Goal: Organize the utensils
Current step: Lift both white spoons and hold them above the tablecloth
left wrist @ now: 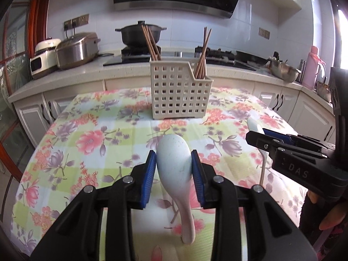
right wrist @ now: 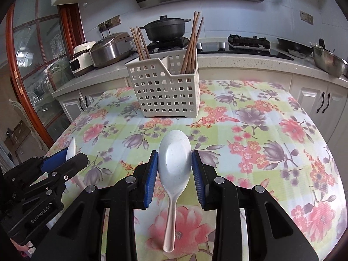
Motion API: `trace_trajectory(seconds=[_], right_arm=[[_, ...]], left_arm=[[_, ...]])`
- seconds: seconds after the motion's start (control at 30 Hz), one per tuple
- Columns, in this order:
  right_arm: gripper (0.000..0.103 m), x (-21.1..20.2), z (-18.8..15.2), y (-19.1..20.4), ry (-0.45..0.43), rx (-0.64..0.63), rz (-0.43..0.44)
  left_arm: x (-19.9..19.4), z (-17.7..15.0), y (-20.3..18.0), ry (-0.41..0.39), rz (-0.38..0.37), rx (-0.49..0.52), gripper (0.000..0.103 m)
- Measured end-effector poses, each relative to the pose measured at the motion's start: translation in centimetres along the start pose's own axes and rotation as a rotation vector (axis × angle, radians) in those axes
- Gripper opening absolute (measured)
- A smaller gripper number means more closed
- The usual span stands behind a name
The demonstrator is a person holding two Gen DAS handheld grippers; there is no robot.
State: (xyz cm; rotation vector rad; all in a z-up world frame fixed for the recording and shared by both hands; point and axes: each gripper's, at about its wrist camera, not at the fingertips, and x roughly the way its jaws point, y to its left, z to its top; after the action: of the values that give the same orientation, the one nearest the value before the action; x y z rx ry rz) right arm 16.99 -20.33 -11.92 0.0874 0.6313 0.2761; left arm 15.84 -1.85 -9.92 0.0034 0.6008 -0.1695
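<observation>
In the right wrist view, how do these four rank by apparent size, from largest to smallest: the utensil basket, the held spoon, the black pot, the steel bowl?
1. utensil basket
2. spoon held in the right gripper; its nearness to the camera inflates it
3. black pot
4. steel bowl; cut off at the view's edge, so its rank against the pot is unsure

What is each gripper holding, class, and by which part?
The left gripper holds a pale rice spoon by the sides of its bowl, handle hanging down. The right gripper holds a second rice spoon the same way.
</observation>
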Motion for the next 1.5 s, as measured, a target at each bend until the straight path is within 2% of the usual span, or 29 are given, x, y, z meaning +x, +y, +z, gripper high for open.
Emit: trace_trajectory(seconds=[0.13,0.23,0.4,0.53,0.57,0.63,0.7,0.73,1.03,1.23,1.5], right_arm=[[0.031,-1.0,0.1,0.2,-0.019,-0.01,-0.001],[0.031,-1.4,0.2,0.6,-0.032,-0.023,-0.007],[0.031,-1.4,0.1,0.9,-0.034,-0.033,-0.006],[0.031,-1.1,0.0,0.8,-0.026,-0.03,-0.005],[0.031,-1.0,-0.1,0.8,-0.023,-0.028,-0.004],[0.031,-1.0,-0.1,0.8,-0.021,-0.027,-0.002],[0.031,-0.9,-0.2,0.8,-0.019,-0.026,0.0],[0.031,-0.8,-0.2,0.8,-0.018,-0.024,0.001],[0.031,0.4,-0.5,0.9,0.005,-0.015,0.016],[0.031,1.5,-0.6,0.6,0.023,0.007,0.029],[0.031,2.1,-0.1,-0.4,0.022,0.035,0.041]], left_arm=[[-0.8,0.2,-0.2,-0.021,-0.004,0.01,0.026],[-0.9,0.1,-0.5,-0.02,0.0,0.027,0.016],[-0.6,-0.2,-0.2,-0.009,-0.018,0.017,0.01],[0.0,-0.3,0.4,0.019,-0.016,0.006,0.01],[0.3,-0.3,0.6,0.029,-0.021,-0.002,0.011],[0.8,-0.2,0.9,0.048,-0.026,-0.019,0.021],[1.4,-0.3,1.1,0.069,-0.026,-0.028,0.039],[1.7,-0.4,1.2,0.075,-0.025,-0.03,0.041],[4.6,-0.9,2.1,0.137,0.012,-0.038,0.042],[7.4,-0.4,2.0,0.206,-0.002,-0.026,0.043],[9.7,0.0,2.3,0.234,0.01,-0.017,0.043]])
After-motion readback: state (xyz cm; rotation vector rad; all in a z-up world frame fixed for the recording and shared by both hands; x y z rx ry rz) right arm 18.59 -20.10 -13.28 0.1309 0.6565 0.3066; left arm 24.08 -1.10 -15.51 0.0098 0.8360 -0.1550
